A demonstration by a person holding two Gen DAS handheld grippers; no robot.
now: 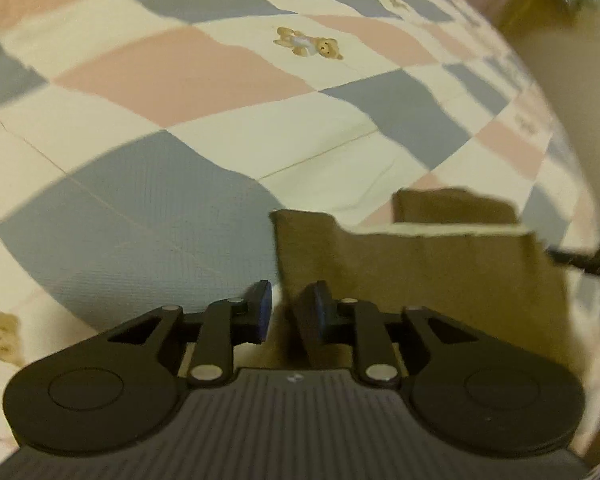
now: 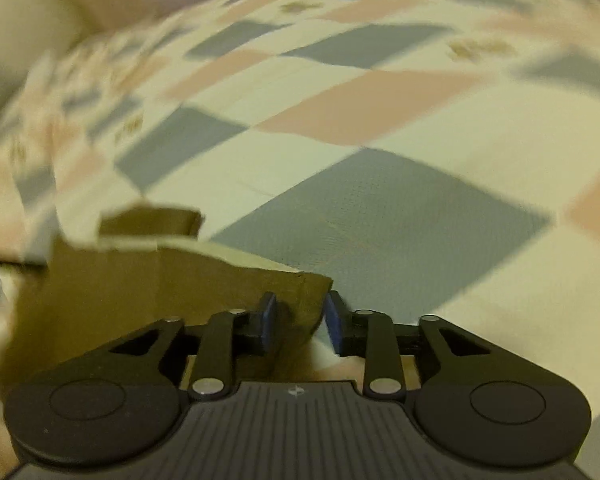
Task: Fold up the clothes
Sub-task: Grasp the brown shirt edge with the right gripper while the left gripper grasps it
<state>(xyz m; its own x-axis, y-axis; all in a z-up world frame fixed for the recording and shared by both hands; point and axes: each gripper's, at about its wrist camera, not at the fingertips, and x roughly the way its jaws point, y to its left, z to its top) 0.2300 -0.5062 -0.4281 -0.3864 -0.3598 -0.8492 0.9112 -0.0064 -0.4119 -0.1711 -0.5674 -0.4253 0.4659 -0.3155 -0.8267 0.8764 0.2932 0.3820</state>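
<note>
Where the left tool [image 1: 289, 312] reaches forward, its blue-padded fingers [image 1: 263, 310] stand a narrow gap apart with the left corner of a brown garment [image 1: 440, 276] between them; whether the pads actually pinch the cloth cannot be told, though the edge runs straight into the gap. The right tool [image 2: 300, 322] has its fingers [image 2: 269, 316] a little wider, with the garment's [image 2: 140, 292] right corner lying between them, the cloth touching the left pad and a sliver of light showing at the right one. The garment itself spreads between the two tools, folded so a pale hem line crosses its top, with a smaller flap lying just beyond that edge. It rests on a bed under a checked sheet [image 1: 228, 128] of cream, pink and grey-blue squares, wrinkled in places. Farther off on the sheet is a printed teddy bear [image 1: 310, 43]. The right view is blurred.
</note>
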